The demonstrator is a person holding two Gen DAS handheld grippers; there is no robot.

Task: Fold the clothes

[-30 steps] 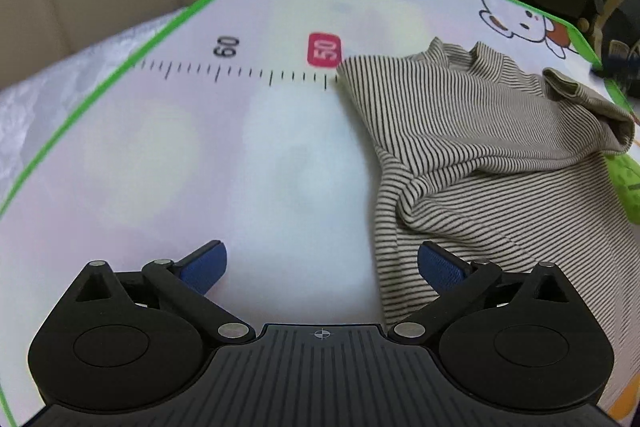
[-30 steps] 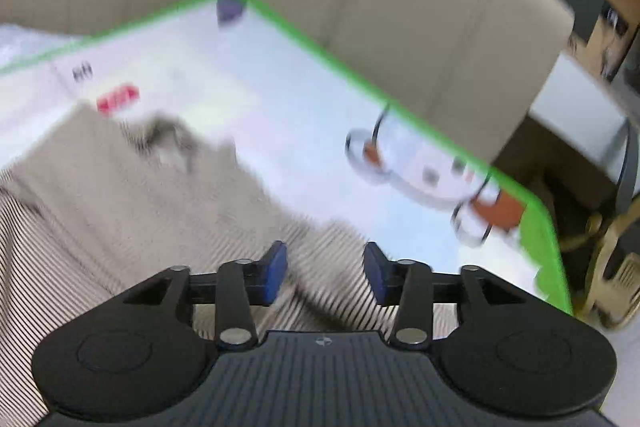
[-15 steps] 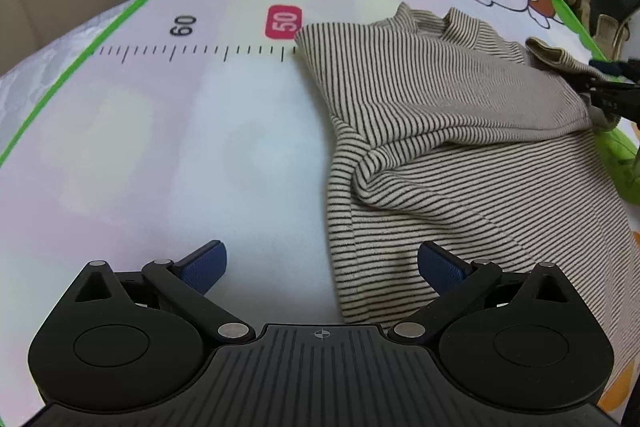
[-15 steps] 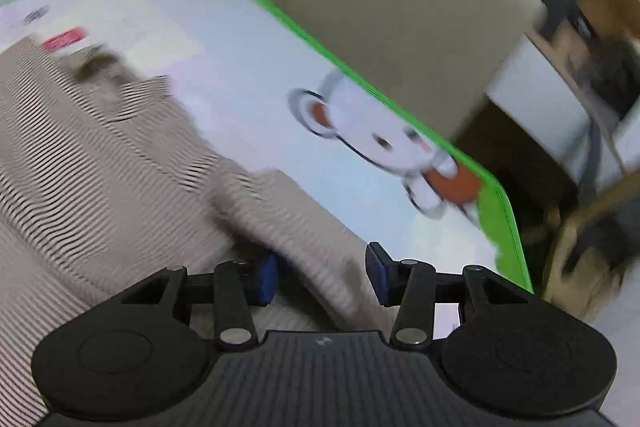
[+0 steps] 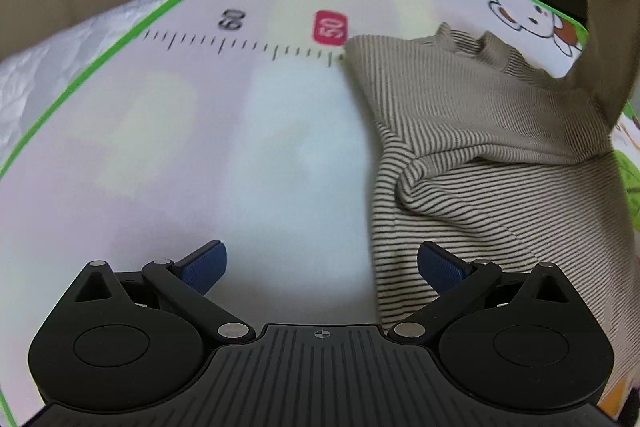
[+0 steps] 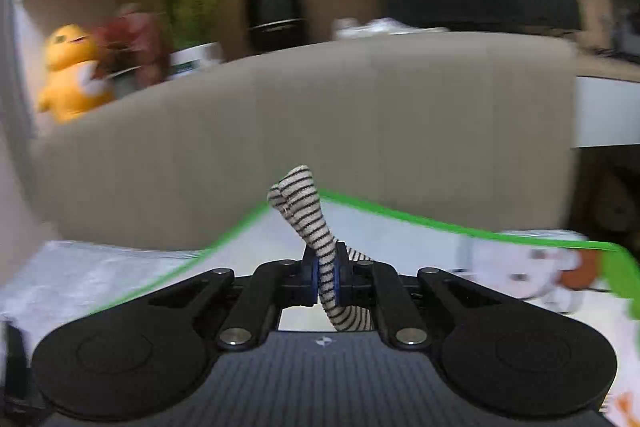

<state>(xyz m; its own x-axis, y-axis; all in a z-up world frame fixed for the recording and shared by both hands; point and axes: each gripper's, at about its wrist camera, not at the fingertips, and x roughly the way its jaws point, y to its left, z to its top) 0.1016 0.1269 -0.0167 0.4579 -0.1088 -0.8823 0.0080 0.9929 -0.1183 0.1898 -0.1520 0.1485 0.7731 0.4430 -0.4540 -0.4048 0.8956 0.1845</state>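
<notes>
Though blurred, shirt between right gripper pads

one striped shirt, one mat, two claws.

Soft, even indoor light falls on the mat, with a faint shadow near the left gripper. Fisheye bending curves the mat's edges. The shelf behind the sofa is smeared by motion blur.

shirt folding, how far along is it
Early. Nothing looks folded: the shirt lies rumpled on the mat. In hand: the right gripper is shut on a sleeve, lifted. The left gripper is open, holding nothing. All folds remain.
</notes>
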